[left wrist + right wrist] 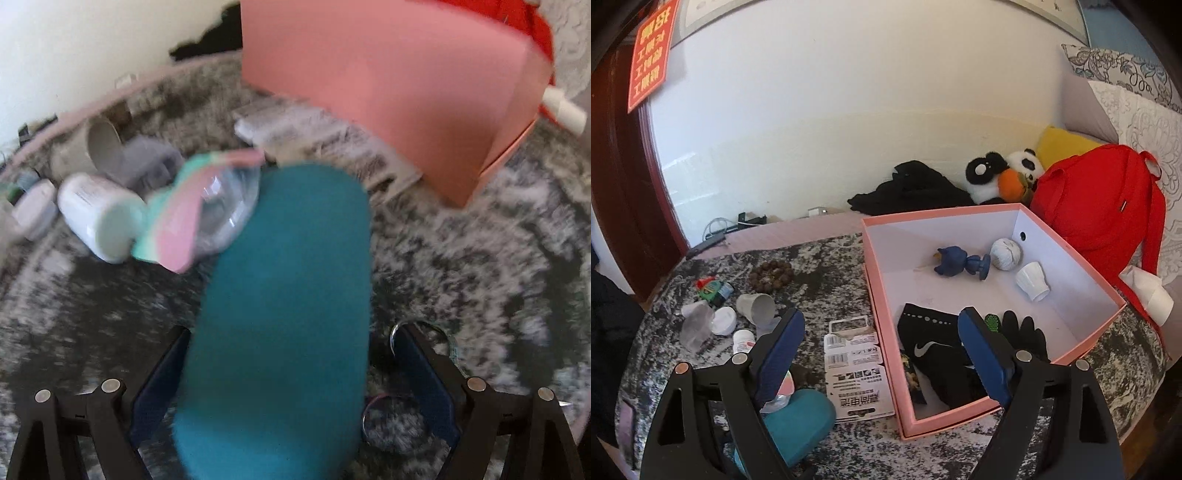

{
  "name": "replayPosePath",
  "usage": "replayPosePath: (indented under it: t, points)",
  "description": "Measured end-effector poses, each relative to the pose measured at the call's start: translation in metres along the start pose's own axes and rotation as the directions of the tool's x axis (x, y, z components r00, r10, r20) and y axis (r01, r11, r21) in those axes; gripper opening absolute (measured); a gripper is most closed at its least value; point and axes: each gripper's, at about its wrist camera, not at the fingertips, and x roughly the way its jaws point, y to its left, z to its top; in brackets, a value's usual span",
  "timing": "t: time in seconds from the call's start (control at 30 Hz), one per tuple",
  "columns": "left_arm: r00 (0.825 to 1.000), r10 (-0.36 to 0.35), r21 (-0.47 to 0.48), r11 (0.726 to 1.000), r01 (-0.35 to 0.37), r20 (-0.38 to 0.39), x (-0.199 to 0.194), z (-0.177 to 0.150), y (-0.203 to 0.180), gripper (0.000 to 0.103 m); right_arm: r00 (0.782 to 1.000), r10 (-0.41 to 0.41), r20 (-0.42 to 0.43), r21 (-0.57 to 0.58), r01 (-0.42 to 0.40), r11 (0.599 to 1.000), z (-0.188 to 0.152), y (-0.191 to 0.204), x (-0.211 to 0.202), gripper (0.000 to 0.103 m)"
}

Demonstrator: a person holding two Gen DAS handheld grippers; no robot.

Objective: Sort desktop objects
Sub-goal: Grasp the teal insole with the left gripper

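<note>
Left wrist view, heavy motion blur. White bottle [99, 216] lying on its side at far left on the grey mottled table [480, 277]; grey cup [101, 147] tipped over just behind it; clear plastic piece with pink and green card [199, 210] just right of the bottle. Teal case [284, 314] in centre, long axis running away from the camera, its near end between the fingers of the left gripper [291, 384]. Jaws spread: gap visible between the right finger and the case; contact on the left finger not resolvable. Key rings [395, 417] near the right finger. Pink box [388, 92] at upper right, outer wall facing the camera.

Right wrist view, sharp. Bead bracelet [771, 280] on the table at left, printed card packs [855, 376] left of the box. Right gripper [882, 354] above the table, jaws spread wide, holding nothing. Box open, holding black gloves [945, 354], blue figurine [960, 263], grey-white ball [1006, 253], white cup [1032, 282]. Red backpack [1097, 206] and panda toy [1004, 173] behind the box
</note>
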Motion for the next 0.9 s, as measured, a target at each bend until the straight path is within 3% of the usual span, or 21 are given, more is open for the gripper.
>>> replayPosePath:
  t: [0.07,0.1,0.13,0.27,0.47,0.67,0.77,0.83,0.9]
  points:
    - [1.0,0.011,-0.033,0.999,-0.01,0.006,0.002,0.003,0.0,0.088,1.0,-0.008,-0.002,-0.001,0.008,1.0,0.0,-0.002,0.001,0.088]
    - [1.0,0.019,-0.052,0.999,-0.018,0.011,0.0,0.005,0.001,0.075,1.0,-0.009,-0.002,-0.001,0.009,1.0,0.0,-0.003,0.001,0.088]
    - [1.0,0.014,-0.072,0.997,-0.013,0.011,-0.003,0.007,0.002,0.069,1.0,-0.01,-0.002,-0.001,0.01,1.0,0.0,-0.003,0.001,0.088]
    - [0.999,-0.016,-0.175,0.984,0.023,0.046,-0.027,0.011,0.01,0.067,1.0,0.0,0.005,0.003,0.0,1.0,0.001,-0.003,-0.001,0.088]
    - [0.987,0.054,-0.241,0.97,-0.016,0.152,-0.089,0.015,0.018,0.067,0.999,0.038,0.012,-0.004,-0.038,0.999,0.001,0.005,-0.006,0.088]
    - [0.966,0.19,-0.421,0.901,-0.102,0.174,-0.131,0.003,0.059,0.067,0.995,0.09,-0.031,-0.032,-0.091,0.995,-0.005,0.021,0.006,0.088]
    - [0.947,0.272,-0.502,0.851,-0.154,0.172,-0.148,-0.004,0.081,0.067,0.988,0.126,-0.09,-0.063,-0.132,0.989,-0.015,0.035,0.022,0.088]
    - [0.921,0.349,-0.533,0.819,-0.211,0.172,-0.154,-0.01,0.094,0.067,0.976,0.149,-0.16,-0.089,-0.165,0.982,-0.025,0.047,0.038,0.088]
    - [0.915,0.365,-0.543,0.811,-0.22,0.174,-0.155,-0.013,0.099,0.067,0.959,0.169,-0.226,-0.114,-0.198,0.974,-0.036,0.059,0.051,0.088]
